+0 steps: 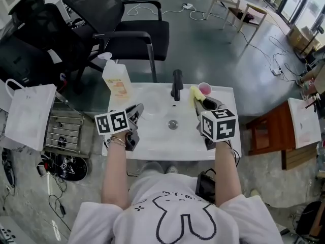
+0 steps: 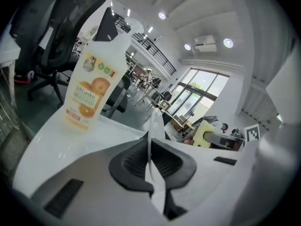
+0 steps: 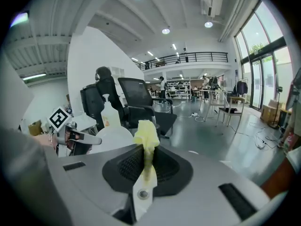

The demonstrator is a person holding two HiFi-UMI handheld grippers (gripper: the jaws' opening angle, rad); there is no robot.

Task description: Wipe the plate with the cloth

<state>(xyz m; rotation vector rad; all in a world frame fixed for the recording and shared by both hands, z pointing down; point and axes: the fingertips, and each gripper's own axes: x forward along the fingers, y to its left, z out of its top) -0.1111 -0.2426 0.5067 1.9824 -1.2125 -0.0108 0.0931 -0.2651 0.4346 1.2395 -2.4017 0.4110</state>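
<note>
Both arms (image 1: 114, 169) forward: left gripper (image 2: 149, 155) pinches plate (image 3: 111, 138), right gripper (image 3: 146, 163) cloth (image 3: 147, 136).

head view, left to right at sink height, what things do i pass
white paper bag → soap bottle → faucet → pink cup → brown wooden stool

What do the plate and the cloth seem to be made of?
Plate: probably thin plastic, white, slightly translucent, smooth; its rim looks sheet-thin. Cloth: soft yellow fabric, matt; it bunches into limp folds.
</note>
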